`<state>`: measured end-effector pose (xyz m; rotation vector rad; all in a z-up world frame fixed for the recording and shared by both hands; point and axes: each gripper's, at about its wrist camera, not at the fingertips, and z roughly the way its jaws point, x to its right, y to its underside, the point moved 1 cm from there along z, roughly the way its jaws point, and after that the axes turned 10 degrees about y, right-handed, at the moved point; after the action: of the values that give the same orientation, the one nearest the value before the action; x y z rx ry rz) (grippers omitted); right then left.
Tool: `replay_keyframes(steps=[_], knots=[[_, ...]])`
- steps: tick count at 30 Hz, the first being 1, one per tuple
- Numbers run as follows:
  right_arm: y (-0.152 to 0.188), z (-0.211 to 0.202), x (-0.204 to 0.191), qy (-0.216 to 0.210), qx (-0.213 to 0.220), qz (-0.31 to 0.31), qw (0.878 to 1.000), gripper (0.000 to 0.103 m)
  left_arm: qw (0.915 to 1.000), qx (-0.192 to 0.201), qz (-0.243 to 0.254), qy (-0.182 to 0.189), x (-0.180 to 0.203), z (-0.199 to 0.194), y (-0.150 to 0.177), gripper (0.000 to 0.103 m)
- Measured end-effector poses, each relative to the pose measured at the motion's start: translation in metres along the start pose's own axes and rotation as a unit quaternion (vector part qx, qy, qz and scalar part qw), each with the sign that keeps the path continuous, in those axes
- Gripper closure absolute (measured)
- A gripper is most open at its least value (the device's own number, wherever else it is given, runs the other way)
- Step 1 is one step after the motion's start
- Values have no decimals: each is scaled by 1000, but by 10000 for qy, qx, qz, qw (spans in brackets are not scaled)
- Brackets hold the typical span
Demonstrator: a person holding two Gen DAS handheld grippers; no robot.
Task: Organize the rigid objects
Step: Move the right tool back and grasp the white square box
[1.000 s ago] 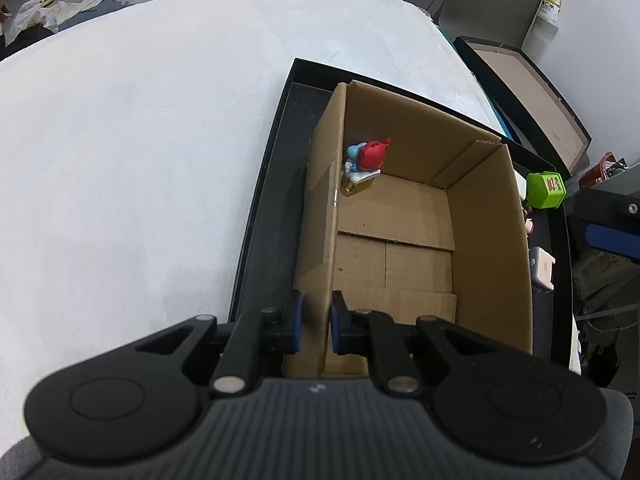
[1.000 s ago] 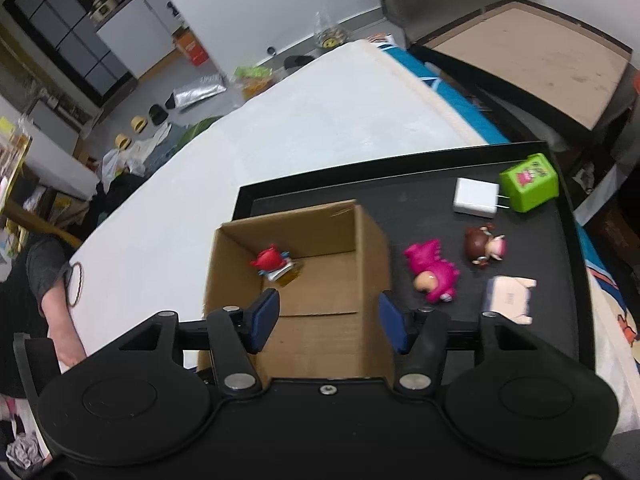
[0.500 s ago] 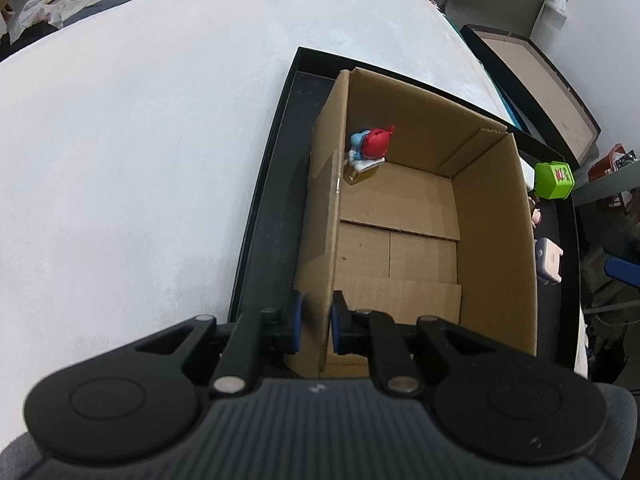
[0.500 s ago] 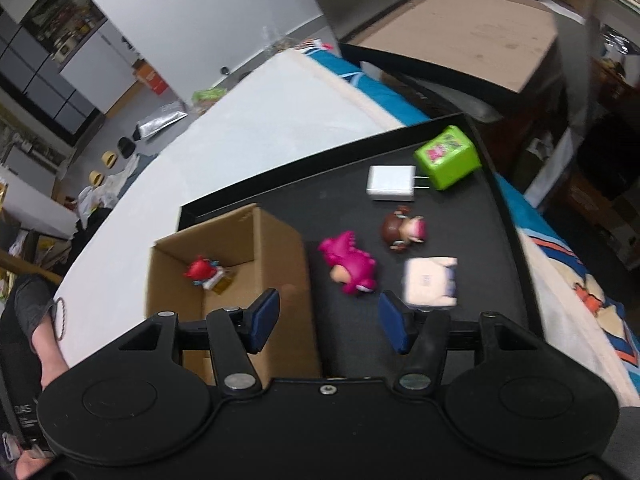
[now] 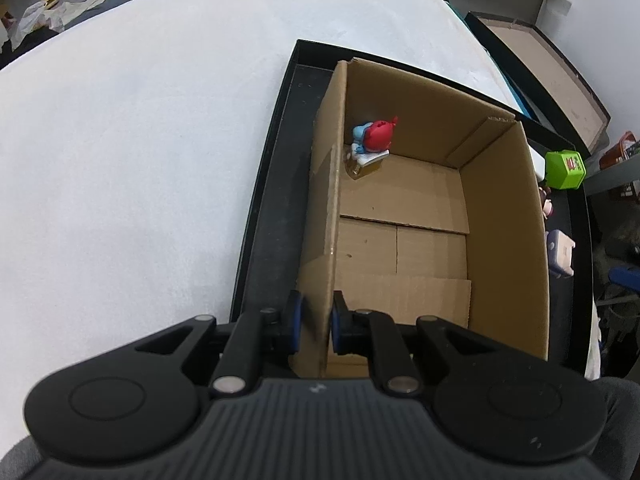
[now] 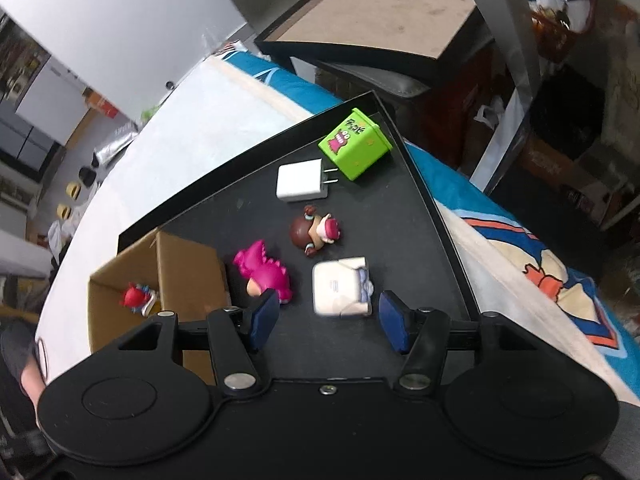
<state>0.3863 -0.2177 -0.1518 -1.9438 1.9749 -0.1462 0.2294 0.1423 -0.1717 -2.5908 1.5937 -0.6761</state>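
Brown cardboard made up the open box (image 5: 404,208) that stood at one end of a shallow black tray (image 5: 272,208), the tray itself lying on a white padded surface (image 5: 140,140). The left gripper (image 5: 313,322) pointed steeply down and was clamped on the box's near side wall, one blue pad outside the wall and the other inside, the jaws narrow with the cardboard pinched between them. In a far corner of the box lay a small figure with a red head (image 5: 374,140), pressed up against the wall.

The right gripper (image 6: 326,322) hung over the bare part of the tray, its jaws partly spread and gripping nothing. Between and just past its blue fingers (image 6: 394,328) lay a white square toy with a pale frilled edge (image 6: 340,294), not touched by either pad. Just beside the left finger was a pink dinosaur figure (image 6: 266,274), close to the box's outer wall. Farther along sat a brown-haired doll (image 6: 314,230) on its side, then a white plug adapter (image 6: 300,181) whose prongs pointed toward a green cube with a cartoon face (image 6: 354,146), the cube near the tray's far corner. All four loose pieces lay on the tray outside the box.
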Motion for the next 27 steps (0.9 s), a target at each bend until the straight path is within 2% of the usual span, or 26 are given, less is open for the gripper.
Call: replay_keyframes(steps=[5,11,16,24,25,27], knots=[[-4,18,6,-101,-44,347,9993,40,10000,-44,6,48,0,1,0,90],[-2,34,3,123,-25,388,9992,38,9997,-57,-91,206,-6,0,1,90],[0,52,-5,429,-56,143,9990,36,9991,-75,-235,358,-10,-1,3,89],[15,78,-23,813,-89,-359,9960,37,9990,-70,-94,423,-7,-2,5,89],[15,81,-25,867,-99,-409,9953,37,9990,-75,-68,427,-6,-2,5,89],[17,86,-27,966,-96,-501,9940,45,9990,-83,-45,440,-5,-2,5,89]])
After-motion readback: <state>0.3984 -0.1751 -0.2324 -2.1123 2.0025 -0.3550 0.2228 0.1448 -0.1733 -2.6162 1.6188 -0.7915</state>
